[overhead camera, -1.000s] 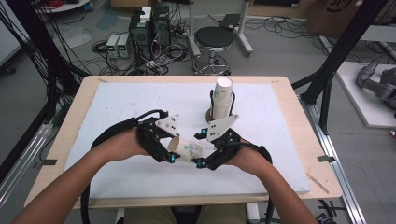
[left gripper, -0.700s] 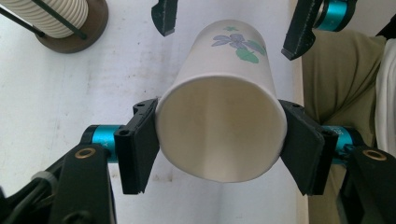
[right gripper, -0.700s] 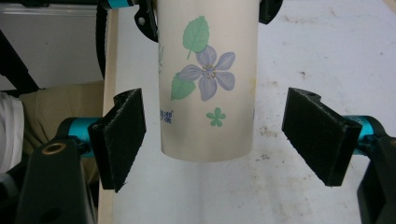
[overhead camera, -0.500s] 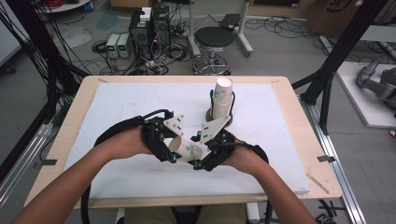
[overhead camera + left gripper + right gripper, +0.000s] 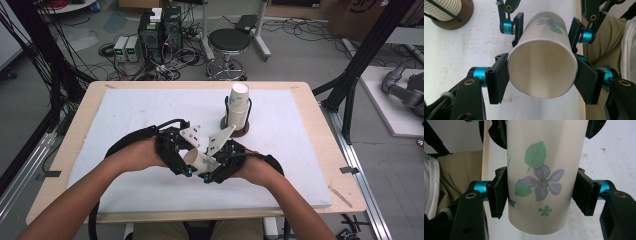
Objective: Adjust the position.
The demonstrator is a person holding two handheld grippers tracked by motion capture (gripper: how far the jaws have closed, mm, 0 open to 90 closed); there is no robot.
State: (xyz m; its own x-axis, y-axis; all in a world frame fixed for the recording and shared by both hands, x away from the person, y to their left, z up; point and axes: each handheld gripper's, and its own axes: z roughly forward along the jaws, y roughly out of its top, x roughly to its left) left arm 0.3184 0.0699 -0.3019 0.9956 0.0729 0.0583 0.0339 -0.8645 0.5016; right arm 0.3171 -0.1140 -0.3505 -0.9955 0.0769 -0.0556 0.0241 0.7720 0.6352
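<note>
A white paper cup (image 5: 200, 161) with a purple flower and green leaves printed on it lies sideways just above the white mat, held between both hands. My left gripper (image 5: 541, 75) is shut on it near the open rim, whose mouth (image 5: 542, 68) faces that camera. My right gripper (image 5: 541, 192) is shut on the cup's flowered body (image 5: 541, 182) closer to the base. In the left gripper view the right gripper (image 5: 544, 30) presses the cup farther along. Seen from above, the left gripper (image 5: 181, 159) and right gripper (image 5: 216, 167) almost touch.
A stack of paper cups (image 5: 238, 106) stands upright in a wire holder on a round brown base (image 5: 244, 131), just beyond the hands. The white mat (image 5: 125, 115) covers the wooden table (image 5: 80, 115). The person's lap shows past the near edge.
The two hands have drawn closer together, the right gripper sliding left along the cup. The cup stays between them, low over the mat.
</note>
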